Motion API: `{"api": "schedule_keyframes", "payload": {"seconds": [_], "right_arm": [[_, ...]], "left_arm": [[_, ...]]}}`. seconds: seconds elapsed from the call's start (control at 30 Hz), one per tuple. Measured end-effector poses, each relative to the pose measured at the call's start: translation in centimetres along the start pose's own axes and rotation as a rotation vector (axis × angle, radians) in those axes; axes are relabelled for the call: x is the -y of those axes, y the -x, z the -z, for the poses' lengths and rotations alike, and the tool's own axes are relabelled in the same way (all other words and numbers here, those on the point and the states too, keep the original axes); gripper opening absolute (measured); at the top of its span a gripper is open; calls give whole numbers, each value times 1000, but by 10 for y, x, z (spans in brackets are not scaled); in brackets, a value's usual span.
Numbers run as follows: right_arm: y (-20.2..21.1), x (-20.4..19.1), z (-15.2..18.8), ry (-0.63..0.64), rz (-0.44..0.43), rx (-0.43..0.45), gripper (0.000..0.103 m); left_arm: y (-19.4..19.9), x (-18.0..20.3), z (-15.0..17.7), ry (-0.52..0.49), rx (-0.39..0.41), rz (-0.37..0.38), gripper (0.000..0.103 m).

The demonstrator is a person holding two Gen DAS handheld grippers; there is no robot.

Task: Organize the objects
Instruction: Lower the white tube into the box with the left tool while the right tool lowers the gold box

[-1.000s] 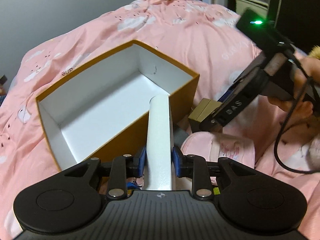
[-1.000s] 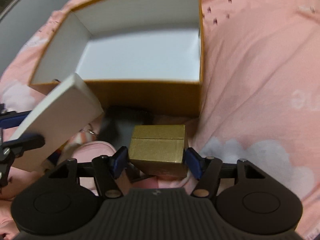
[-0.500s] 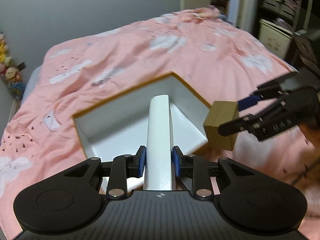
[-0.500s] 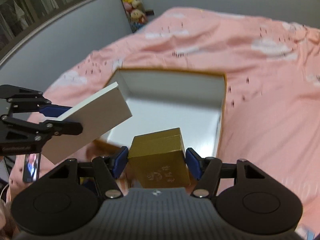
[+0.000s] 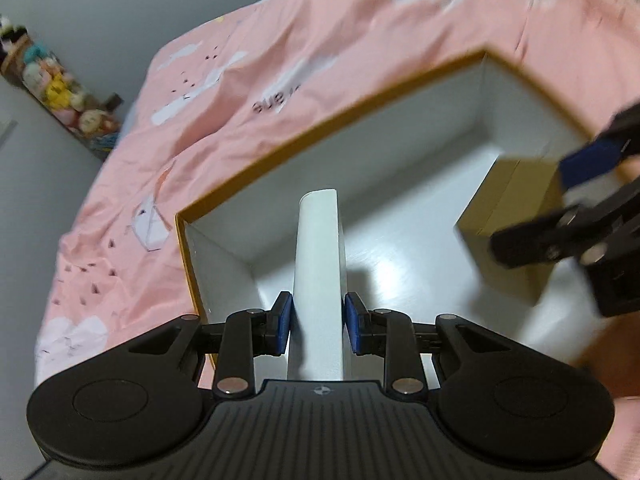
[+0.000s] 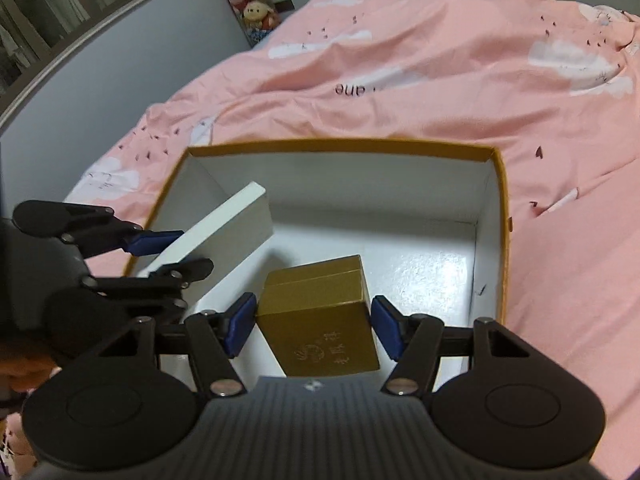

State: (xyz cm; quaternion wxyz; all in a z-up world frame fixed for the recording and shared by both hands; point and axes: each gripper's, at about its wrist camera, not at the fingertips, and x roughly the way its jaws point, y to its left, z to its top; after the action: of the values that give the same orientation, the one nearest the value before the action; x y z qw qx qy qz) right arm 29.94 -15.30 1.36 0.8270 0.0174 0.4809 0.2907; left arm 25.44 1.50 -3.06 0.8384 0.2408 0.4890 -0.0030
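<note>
A large open box (image 5: pixel 328 120) (image 6: pixel 344 146), orange outside and white inside, sits on the pink bed. My left gripper (image 5: pixel 318 322) is shut on a flat white box (image 5: pixel 318 264), held edge-up over the big box's left half; in the right wrist view that white box (image 6: pixel 224 236) slants in from the left. My right gripper (image 6: pixel 312 330) is shut on a small gold box (image 6: pixel 320 316) with printed characters, held over the big box's floor. The same gold box (image 5: pixel 512 236) shows at the right of the left wrist view, blurred.
Pink bedding with white cloud prints (image 6: pixel 440 80) surrounds the box on all sides. Stuffed toys (image 6: pixel 252 0) (image 5: pixel 60 92) stand against the grey wall beyond the bed. A dark window (image 6: pixel 48 20) lies at the far left.
Both grippers have carried their boxes from beside the big box to over its white interior and tipped further downward. Both grips are unchanged.
</note>
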Motion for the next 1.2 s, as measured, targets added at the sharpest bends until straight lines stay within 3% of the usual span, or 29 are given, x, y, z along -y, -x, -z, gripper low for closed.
{"api": "schedule_keyframes", "payload": {"seconds": [0.13, 0.37, 0.43, 0.53, 0.63, 0.8, 0.87, 1.1, 1.2], "right_arm": [[-13, 5, -1, 16, -2, -12, 65], [-26, 11, 0, 11, 8, -39, 65], [-28, 14, 1, -2, -4, -50, 65], [-28, 15, 1, -7, -1, -57, 65], [-28, 16, 1, -12, 4, -60, 65], [-27, 17, 1, -14, 7, -65, 65], [-25, 18, 1, -15, -1, -68, 65], [-24, 19, -5, 1, -22, -71, 65], [-26, 21, -5, -10, -31, -88, 65]], "left_arm": [[-19, 16, 6, -63, -39, -115, 32], [-29, 31, 12, -127, -70, -173, 32], [-29, 31, 11, -115, -90, -147, 32], [-25, 31, 11, -112, -95, -85, 41], [-21, 26, 11, -65, -103, 20, 46], [-6, 14, 11, -66, -44, 83, 56], [2, 7, 9, -108, -8, 131, 57], [-8, 24, -8, -410, 125, 92, 60], [-21, 37, -15, -505, 142, 109, 60]]}}
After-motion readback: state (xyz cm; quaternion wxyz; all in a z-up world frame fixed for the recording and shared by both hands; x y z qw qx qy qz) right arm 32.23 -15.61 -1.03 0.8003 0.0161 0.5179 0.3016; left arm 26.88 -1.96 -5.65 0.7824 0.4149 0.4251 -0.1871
